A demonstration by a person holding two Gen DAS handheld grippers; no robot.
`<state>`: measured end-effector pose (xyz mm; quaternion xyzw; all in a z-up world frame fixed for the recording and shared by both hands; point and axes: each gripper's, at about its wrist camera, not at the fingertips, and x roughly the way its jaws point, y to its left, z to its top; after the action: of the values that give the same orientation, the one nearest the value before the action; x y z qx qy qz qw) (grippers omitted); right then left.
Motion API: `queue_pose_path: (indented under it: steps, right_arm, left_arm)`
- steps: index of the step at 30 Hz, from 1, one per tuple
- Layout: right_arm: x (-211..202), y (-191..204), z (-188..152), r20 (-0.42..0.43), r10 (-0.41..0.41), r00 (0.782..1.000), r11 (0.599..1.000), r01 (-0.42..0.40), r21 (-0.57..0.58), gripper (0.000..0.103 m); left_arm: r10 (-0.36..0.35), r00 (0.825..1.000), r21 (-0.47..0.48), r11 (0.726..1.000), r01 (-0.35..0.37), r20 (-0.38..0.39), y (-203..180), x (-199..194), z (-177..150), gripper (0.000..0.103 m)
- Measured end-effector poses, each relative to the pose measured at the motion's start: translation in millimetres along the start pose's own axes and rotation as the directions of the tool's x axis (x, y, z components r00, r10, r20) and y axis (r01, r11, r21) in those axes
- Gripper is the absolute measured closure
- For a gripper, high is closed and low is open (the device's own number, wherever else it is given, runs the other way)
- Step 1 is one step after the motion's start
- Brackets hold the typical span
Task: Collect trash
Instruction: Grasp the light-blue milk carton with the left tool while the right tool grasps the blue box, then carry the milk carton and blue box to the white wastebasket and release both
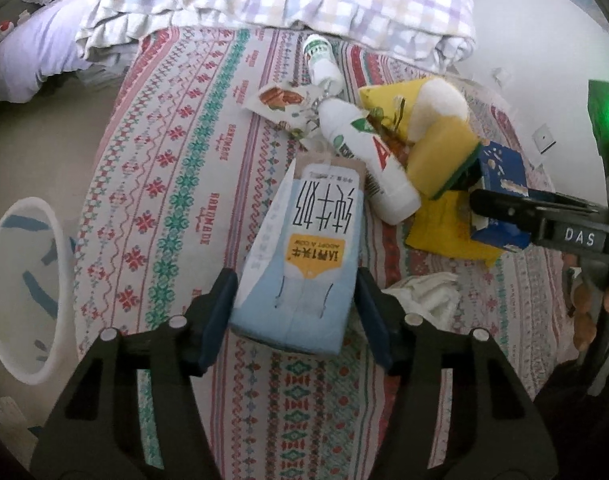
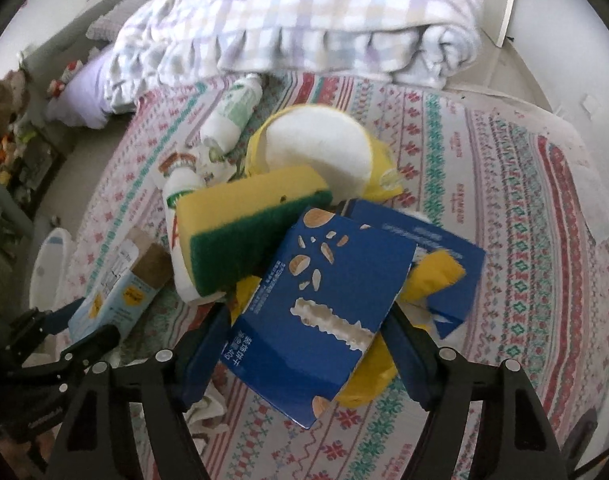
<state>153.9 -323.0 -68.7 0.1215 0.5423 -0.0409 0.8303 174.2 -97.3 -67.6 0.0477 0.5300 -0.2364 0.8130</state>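
left gripper (image 1: 294,300) straddles the pale blue and white milk carton (image 1: 304,256) lying flat on the patterned red and green bedsheet (image 1: 176,168). carton's long axis runs straight away from the jaws, near end sits between the dark blue pads, top end points at the trash pile. pads are right at the carton's sides, left one looks touching, right one a sliver off; can't tell if it's a firm pinch, so i'd call it part open, closing in, not clearly holding.

right gripper (image 2: 308,340) is over the torn dark blue cardboard snack box (image 2: 324,312), which lies tilted across the jaws, long axis diagonal. pads sit by both edges, contact unclear, jaws fairly wide.

yellow and green scrub sponge (image 2: 248,224) rests partly on the box's far end, white plastic bottle (image 1: 364,156) lies between carton and box. white round plastic bin (image 1: 20,280) stands off the bed's left edge, nearer the left gripper, so the carton likely goes first with a short swing left.
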Motion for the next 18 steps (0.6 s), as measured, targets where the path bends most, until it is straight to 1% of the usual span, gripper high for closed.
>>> queue_pose_path:
  steps: [6, 11, 14, 18]
  right_arm:
    - [-28.2, -11.1, -1.1, 0.049, 0.027, 0.998, 0.999, -0.029, 0.035, 0.025]
    - [-48.2, -12.7, 0.0, 0.100, 0.052, 0.994, 0.998, -0.056, 0.041, 0.025]
    - [-59.8, -8.0, -1.6, 0.122, 0.068, 0.990, 0.997, -0.072, 0.030, 0.025]
    - [-63.5, 6.9, -2.6, 0.132, 0.089, 0.987, 0.996, -0.091, 0.011, 0.025]
  left_arm:
    - [0.017, 0.999, 0.003, 1.000, -0.017, 0.039, 3.2, -17.9, -5.0, 0.043]
    - [0.027, 0.997, -0.033, 0.999, -0.024, 0.076, 15.9, -33.6, -10.0, 0.043]
    - [0.039, 0.994, -0.057, 0.998, -0.034, 0.098, 25.4, -45.2, -12.9, 0.043]
    - [0.061, 0.990, -0.110, 0.993, -0.048, 0.127, 42.7, -59.9, -16.4, 0.043]
